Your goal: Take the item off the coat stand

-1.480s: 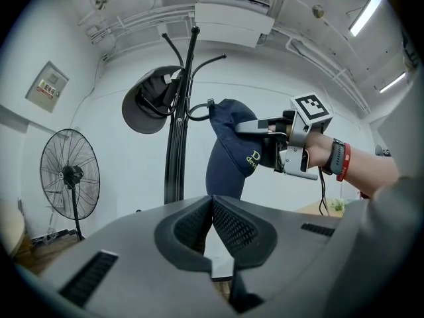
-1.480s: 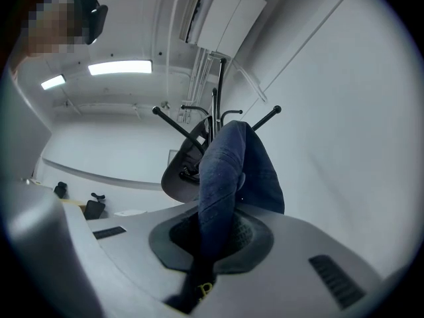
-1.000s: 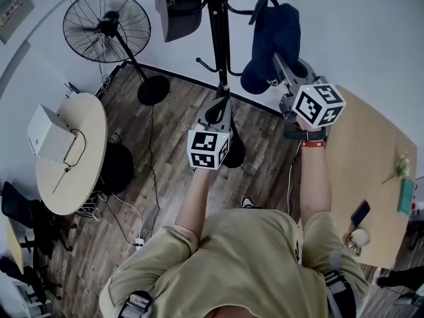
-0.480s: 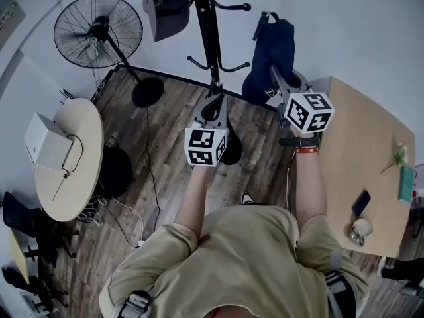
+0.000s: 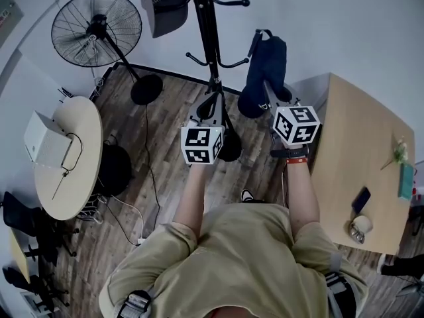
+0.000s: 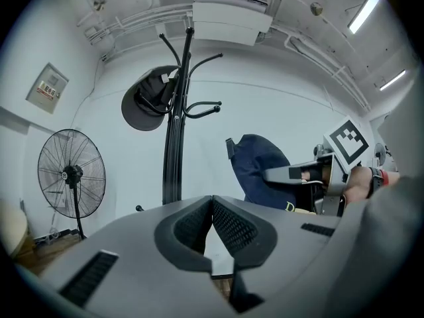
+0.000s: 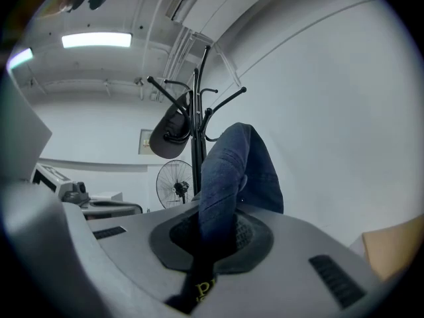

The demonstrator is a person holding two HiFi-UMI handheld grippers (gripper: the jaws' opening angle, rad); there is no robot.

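A dark blue fabric bag (image 5: pixel 265 65) hangs clear of the black coat stand (image 5: pixel 205 32), to the right of its hooks. My right gripper (image 5: pixel 268 90) is shut on the bag's lower part, and the cloth (image 7: pixel 232 171) runs up from between the pads. The left gripper (image 5: pixel 213 103) is shut and holds nothing; it sits just in front of the stand's pole. In the left gripper view the closed jaws (image 6: pixel 212 207) point at the stand (image 6: pixel 175 131), with the bag (image 6: pixel 258 167) to the right. A dark cap (image 5: pixel 164 4) stays on a hook on the stand's left.
A standing fan (image 5: pixel 96 28) is at the back left by the wall. A round table (image 5: pixel 79 158) holding a white box stands at the left, with cables on the wooden floor beside it. At the right, a wooden table (image 5: pixel 361 144) carries a phone and a cup.
My right gripper has drawn the bag down and toward me, a little to the left. The left gripper has hardly moved.
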